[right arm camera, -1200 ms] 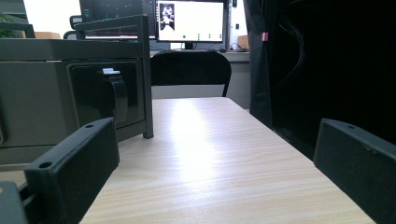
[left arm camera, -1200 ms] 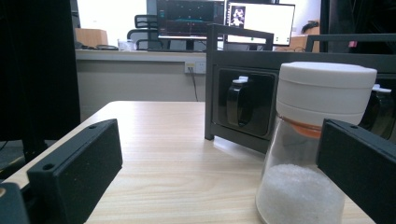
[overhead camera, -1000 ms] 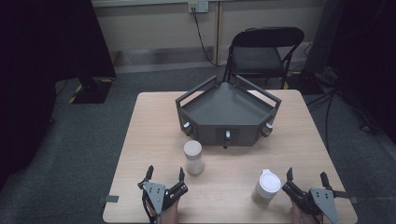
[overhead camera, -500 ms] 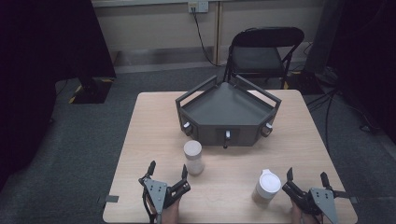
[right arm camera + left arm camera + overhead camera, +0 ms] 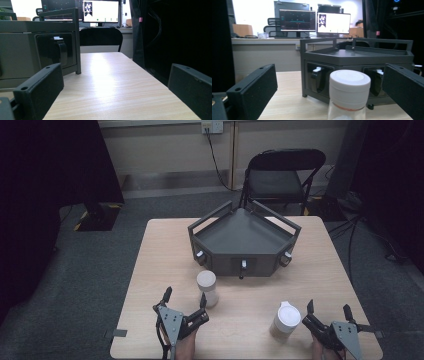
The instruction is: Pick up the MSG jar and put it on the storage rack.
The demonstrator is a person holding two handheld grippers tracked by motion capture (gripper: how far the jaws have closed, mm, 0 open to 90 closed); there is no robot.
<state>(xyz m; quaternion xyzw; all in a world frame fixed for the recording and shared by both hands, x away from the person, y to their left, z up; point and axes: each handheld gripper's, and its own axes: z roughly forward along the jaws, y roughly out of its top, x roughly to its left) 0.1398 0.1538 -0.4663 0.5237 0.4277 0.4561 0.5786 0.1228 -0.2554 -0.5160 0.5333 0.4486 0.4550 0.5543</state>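
White-capped jar (image 5: 349, 95) of pale powder between left tongs (image 5: 329, 87).

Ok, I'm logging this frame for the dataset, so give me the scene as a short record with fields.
surface: wooden table
left gripper: open, jaws either side of the left bottle, not touching
left bottle: upright, white cap
right gripper: open, beside the right bottle
right bottle: upright, white cap
behind the bottles: dark grey tray stand
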